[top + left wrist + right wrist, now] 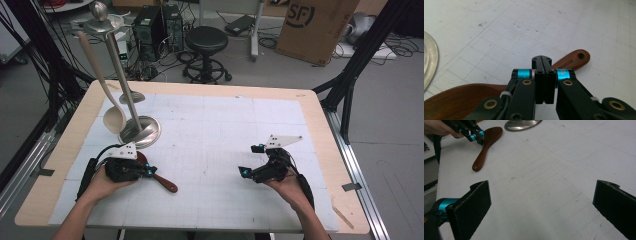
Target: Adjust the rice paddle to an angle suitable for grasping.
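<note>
We see stand at table's 10 o'clock, ladle hanging just left of it. Wooden spoon lies at stand's 5 o'clock. Left gripper over spoon; right gripper at its 3 o'clock, well apart.

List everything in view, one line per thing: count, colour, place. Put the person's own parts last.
wooden spatula: one, reddish brown, flat on the mat at front left, under the left gripper
utensil stand: one, silver metal, round base on the mat at left, post leaning up and left
ladle: one, cream, hanging on the stand
table: one, light wood with a white grid mat
stool: one, black, on the floor behind the table
cardboard box: one, brown, floor at back right
left gripper: one, black with blue rings, jaws shut, over the spatula
right gripper: one, black, jaws open with nothing between them, front right
</note>
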A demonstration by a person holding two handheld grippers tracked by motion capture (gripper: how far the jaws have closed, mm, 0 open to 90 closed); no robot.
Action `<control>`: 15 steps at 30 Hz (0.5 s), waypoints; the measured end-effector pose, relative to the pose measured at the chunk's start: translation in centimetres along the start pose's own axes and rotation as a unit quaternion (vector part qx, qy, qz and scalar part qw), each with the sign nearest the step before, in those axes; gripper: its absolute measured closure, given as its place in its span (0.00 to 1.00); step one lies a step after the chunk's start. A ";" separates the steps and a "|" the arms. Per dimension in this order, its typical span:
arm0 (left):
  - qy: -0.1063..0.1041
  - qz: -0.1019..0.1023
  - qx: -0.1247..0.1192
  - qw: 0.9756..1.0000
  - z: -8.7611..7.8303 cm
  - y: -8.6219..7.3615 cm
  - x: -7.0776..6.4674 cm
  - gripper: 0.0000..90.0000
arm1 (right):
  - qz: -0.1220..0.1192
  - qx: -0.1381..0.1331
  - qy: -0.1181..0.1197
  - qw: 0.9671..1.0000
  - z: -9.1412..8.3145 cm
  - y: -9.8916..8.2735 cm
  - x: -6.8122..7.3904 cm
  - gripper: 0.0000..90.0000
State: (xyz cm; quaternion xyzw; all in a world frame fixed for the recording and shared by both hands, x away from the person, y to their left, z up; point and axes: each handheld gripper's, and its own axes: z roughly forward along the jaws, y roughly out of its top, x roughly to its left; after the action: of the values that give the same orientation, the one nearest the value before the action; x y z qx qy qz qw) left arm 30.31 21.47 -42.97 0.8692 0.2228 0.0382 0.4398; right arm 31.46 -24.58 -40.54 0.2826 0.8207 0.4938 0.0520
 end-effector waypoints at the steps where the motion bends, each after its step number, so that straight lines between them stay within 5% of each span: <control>1: -0.003 0.003 0.002 1.000 0.1 0.0 -0.1 1.00 | 0.000 0.000 0.000 1.000 0.0 0.0 0.0 0.01; 15: -0.017 0.010 0.031 0.999 1.0 -0.1 -0.3 1.00 | -0.004 0.002 -0.001 1.000 0.0 0.0 0.2 0.01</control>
State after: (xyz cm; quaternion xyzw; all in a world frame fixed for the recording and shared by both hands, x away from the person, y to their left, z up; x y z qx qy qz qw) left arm 30.22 20.64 -43.62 0.8852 0.2077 0.0203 0.4158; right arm 31.27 -24.44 -40.50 0.2796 0.8227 0.4920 0.0545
